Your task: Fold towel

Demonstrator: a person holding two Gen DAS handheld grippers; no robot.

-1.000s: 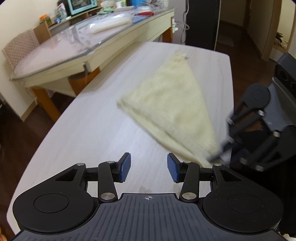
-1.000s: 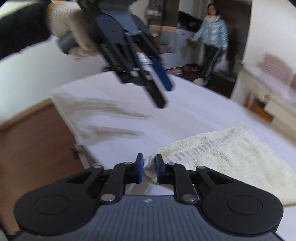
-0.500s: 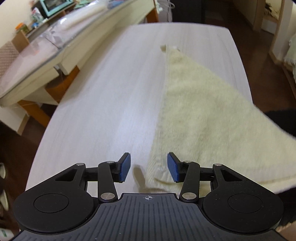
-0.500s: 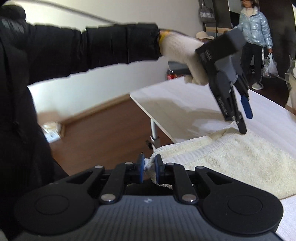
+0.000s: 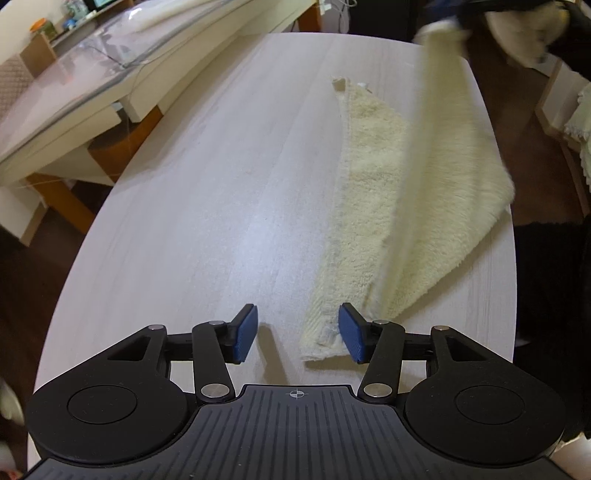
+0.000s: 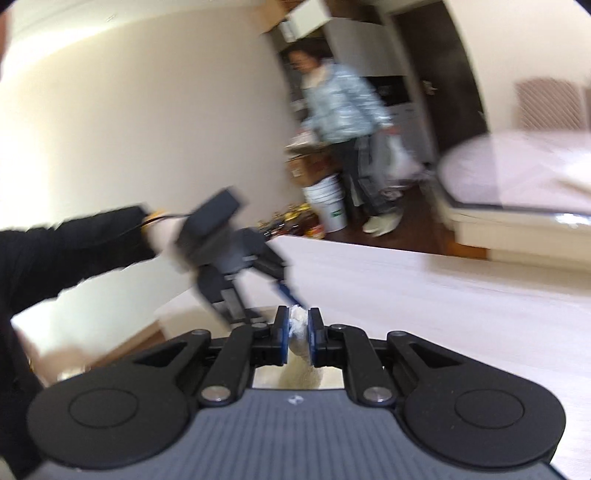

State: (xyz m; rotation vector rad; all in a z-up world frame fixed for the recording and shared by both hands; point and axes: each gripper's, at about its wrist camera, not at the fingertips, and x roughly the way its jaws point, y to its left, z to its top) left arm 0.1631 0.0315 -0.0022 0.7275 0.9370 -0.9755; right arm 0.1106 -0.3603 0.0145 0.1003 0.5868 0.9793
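Note:
A cream towel (image 5: 373, 192) lies on the pale wood table (image 5: 221, 192). One corner is lifted high at the far right, blurred, held by my right gripper (image 5: 448, 14). In the right wrist view my right gripper (image 6: 298, 334) is shut on that towel corner (image 6: 298, 325). My left gripper (image 5: 297, 334) is open, low over the table; the towel's near corner (image 5: 323, 341) lies between its blue pads, close to the right pad. It shows blurred in the right wrist view (image 6: 258, 273).
A glass-topped side table (image 5: 74, 85) stands to the left with clutter on it. A person in a light blue jacket (image 6: 340, 110) stands in the background by a white bucket (image 6: 328, 206). The table's right edge (image 5: 511, 258) is near the towel.
My right gripper has lifted its towel corner up and across toward the far end of the table. My left gripper has stayed open at the near corner, a little closer.

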